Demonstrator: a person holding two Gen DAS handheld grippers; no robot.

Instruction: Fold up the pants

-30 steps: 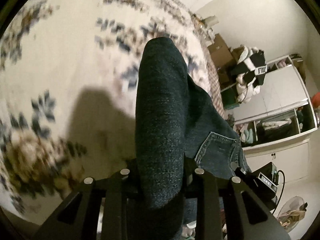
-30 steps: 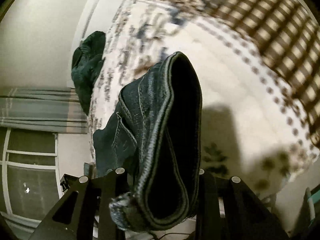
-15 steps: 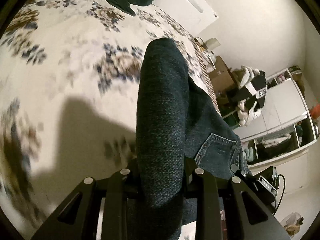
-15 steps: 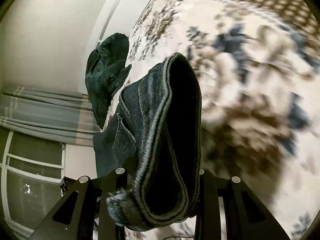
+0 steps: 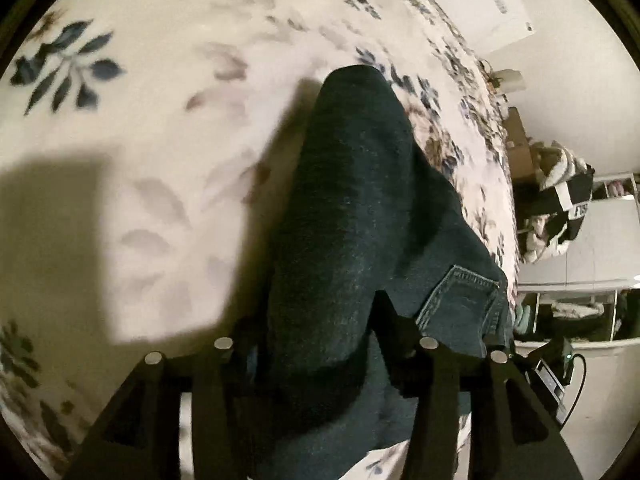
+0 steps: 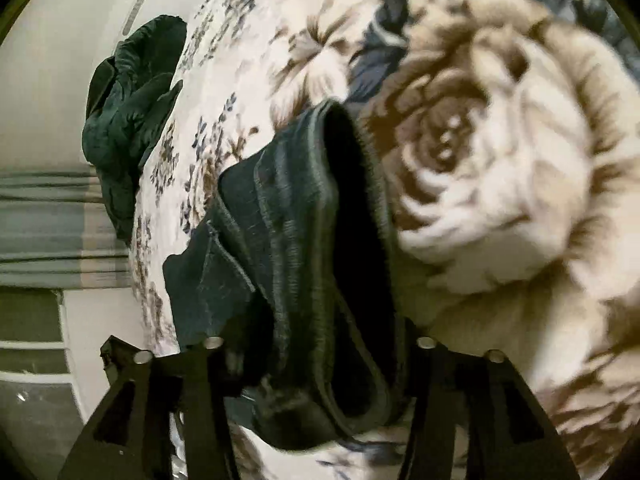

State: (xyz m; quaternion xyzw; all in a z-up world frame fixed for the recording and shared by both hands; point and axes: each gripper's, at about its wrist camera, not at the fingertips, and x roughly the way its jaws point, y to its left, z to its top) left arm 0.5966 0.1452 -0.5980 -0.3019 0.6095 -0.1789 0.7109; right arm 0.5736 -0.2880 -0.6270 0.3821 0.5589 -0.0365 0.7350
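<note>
A: Where are the dark blue denim pants [image 5: 352, 216] seen?

B: A folded bundle of them is seen between the fingers of the black left gripper [image 5: 320, 344], over the white bedspread printed with blue and brown flowers [image 5: 168, 92]. A stitched back pocket [image 5: 464, 304] is shown at the bundle's right side.

A: And the jaws?

B: They are being opened; the denim is still lodged between them, and no firm clamp is shown. The same is seen at the black right gripper [image 6: 316, 344]: its jaws are being opened with the thick hemmed edge of the pants [image 6: 320, 240] between them.

A: What room is left around the cloth?

B: In the left view a broad stretch of bedspread is left bare to the left of the bundle, crossed by a hard shadow. The bed's far edge is lined by a cluttered white shelving unit [image 5: 592, 264]. In the right view, open bedspread with a large brown rose [image 6: 480, 168] is seen to the right, while a crumpled dark green garment [image 6: 128, 120] is laid at the bed's left edge, well apart from the pants.
</note>
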